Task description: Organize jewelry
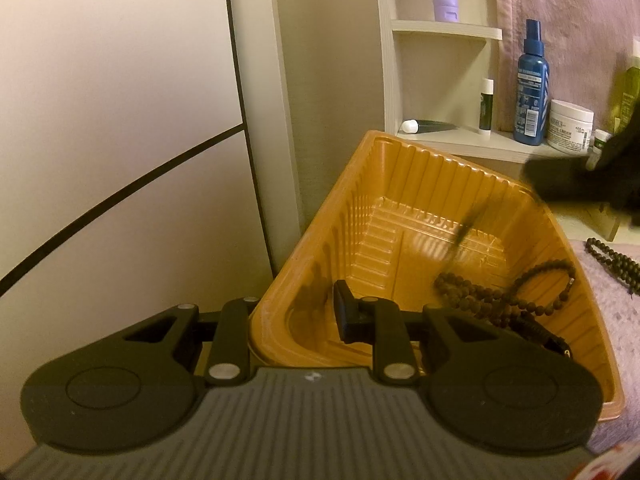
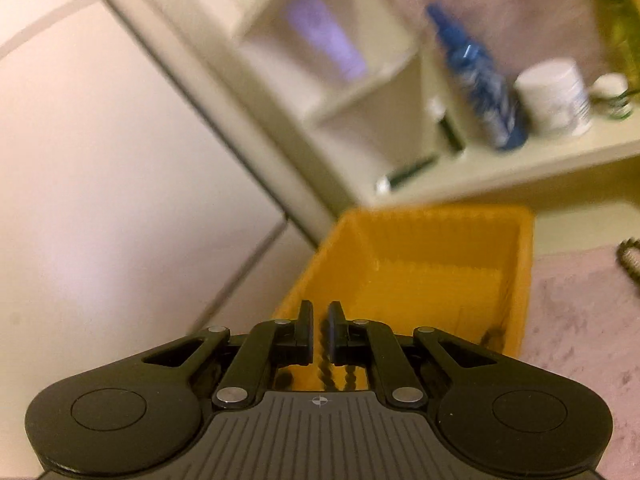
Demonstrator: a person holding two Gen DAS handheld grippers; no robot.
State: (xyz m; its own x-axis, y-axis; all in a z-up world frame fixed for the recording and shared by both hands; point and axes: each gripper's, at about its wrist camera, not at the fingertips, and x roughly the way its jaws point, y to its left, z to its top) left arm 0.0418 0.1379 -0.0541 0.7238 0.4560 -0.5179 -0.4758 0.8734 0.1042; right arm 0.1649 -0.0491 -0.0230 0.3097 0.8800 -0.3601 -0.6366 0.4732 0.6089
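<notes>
A ribbed orange plastic tray (image 1: 440, 158) stands tilted against the wall. My left gripper (image 1: 310, 312) is shut on its near wall, one finger (image 1: 344, 312) inside and the other hidden outside. Dark beaded bracelets (image 1: 480, 300) lie in the tray's right corner. My right gripper (image 1: 536, 178) is a black blur over the tray's far right rim, and a blurred bead strand (image 1: 468, 226) dangles below it. In the right wrist view its jaws (image 2: 320, 308) stand slightly apart above the tray (image 2: 440, 214). The bead strand (image 2: 323, 362) hangs in the gap, not pressed.
Another bead strand (image 1: 612, 262) lies on the pink towel (image 1: 612, 320) to the right of the tray. On the shelf behind it stand a blue spray bottle (image 1: 531, 84), a white cream jar (image 1: 570, 124) and small tubes. A white panel fills the left.
</notes>
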